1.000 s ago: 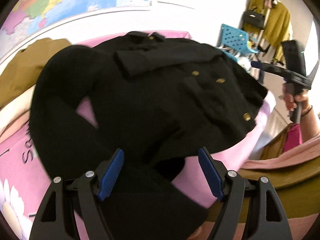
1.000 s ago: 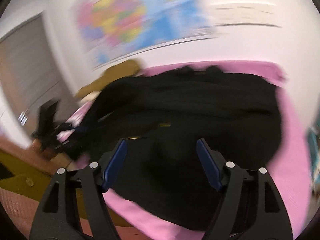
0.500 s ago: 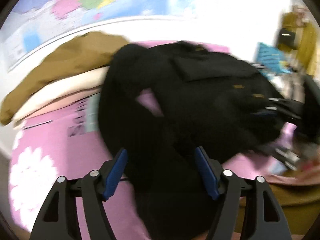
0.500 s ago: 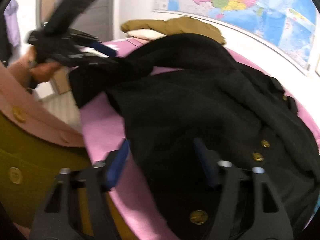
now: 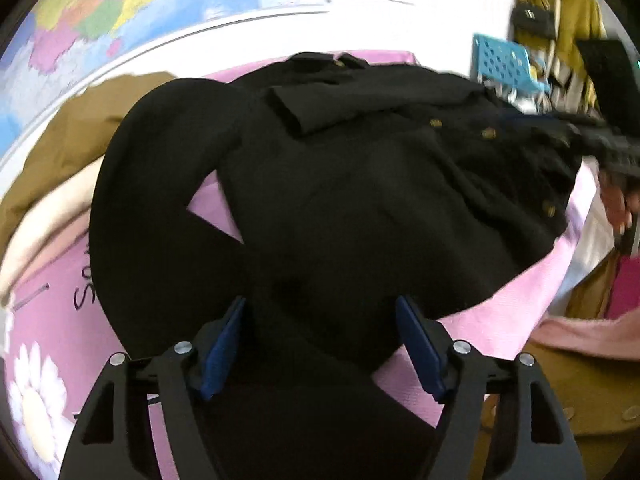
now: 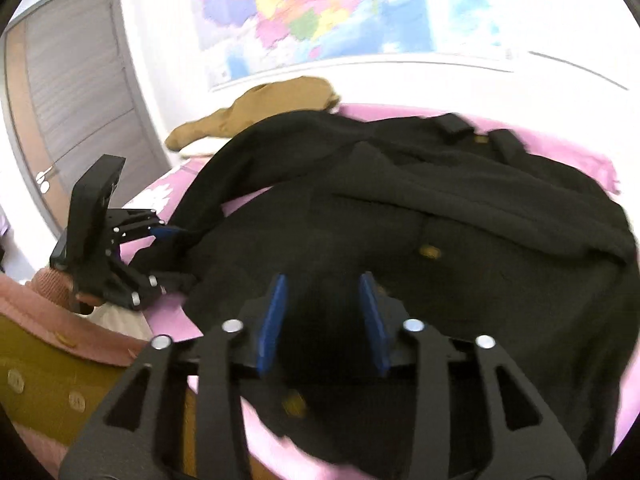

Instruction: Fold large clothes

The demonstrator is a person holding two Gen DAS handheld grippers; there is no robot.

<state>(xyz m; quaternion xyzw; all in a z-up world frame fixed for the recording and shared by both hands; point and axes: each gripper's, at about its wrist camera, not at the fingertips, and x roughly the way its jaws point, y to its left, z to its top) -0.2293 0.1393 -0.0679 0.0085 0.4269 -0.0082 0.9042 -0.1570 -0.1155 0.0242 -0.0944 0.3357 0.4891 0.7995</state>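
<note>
Pink bedding [image 5: 496, 320] covers the bed, and on it we see a black coat [image 5: 360, 208] spread flat, collar toward the wall, gold buttons [image 5: 489, 133] running down its front. One sleeve [image 5: 132, 208] curves down the coat's left side in the left wrist view, with a triangle of pink showing between sleeve and body.

Our left hand-held gripper [image 5: 320, 344] hangs over the coat's lower part with its blue-padded fingers [image 5: 222, 350] spread wide; black cloth lies between and beneath them, and we cannot tell whether the pads touch it. In the right wrist view the same gripper [image 6: 168, 232] appears at the sleeve end near the bed's edge.

Our right hand-held gripper [image 6: 323, 320] sits over the coat's hem, its fingers [image 6: 272, 320] partly closed, with a gap between the pads and dark cloth in that gap. In the left wrist view it [image 5: 592, 140] shows, blurred, at the coat's far edge.

Beyond the coat, a brown garment [image 6: 272, 108] lies over a cream one [image 5: 52, 208] near the wall. A coloured map [image 6: 320, 8] hangs above. A grey door [image 6: 76, 80] stands at the left of the right wrist view. A blue basket [image 5: 504, 60] and a mustard garment [image 5: 572, 12] hanging with a black bag [image 5: 534, 20] sit at the right of the left wrist view. Print on the bedding includes a white flower [image 5: 36, 400].
</note>
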